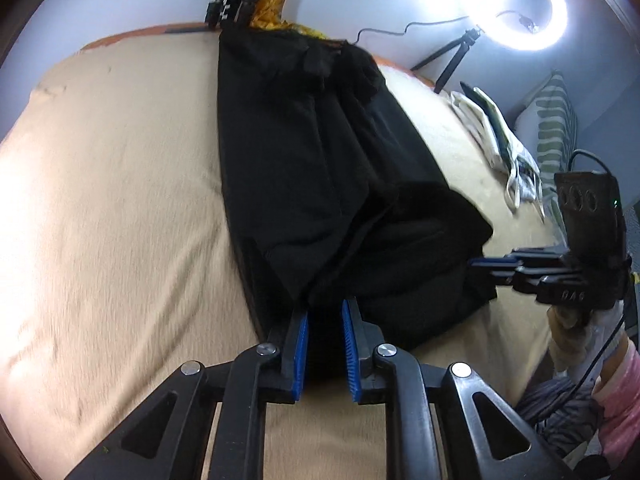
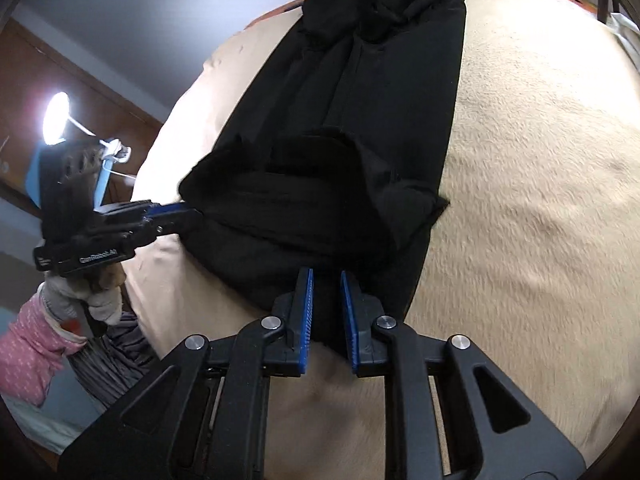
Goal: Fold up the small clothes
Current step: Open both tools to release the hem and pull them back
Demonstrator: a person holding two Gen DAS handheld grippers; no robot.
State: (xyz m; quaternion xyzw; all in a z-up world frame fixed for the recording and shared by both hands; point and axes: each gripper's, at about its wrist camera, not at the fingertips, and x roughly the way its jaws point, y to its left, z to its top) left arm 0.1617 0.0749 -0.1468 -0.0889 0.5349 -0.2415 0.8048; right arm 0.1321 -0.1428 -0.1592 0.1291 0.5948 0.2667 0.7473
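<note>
Black tongs (image 1: 325, 312), blue ribbed pads (image 1: 349, 334), silver pivot screws; pink dotted sleeve (image 2: 28, 354), pale glove (image 2: 100, 300).

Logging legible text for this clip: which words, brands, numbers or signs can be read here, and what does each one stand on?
"GenRobot.AI": white lettering on the side of the left gripper, seen from the right wrist; small and slightly blurred, so the reading is likely, not certain.
Raised characters on the side of the right gripper, seen from the left wrist: perhaps "DA6", too blurred to confirm.
Nothing readable on the black garment or the beige blanket.
</note>
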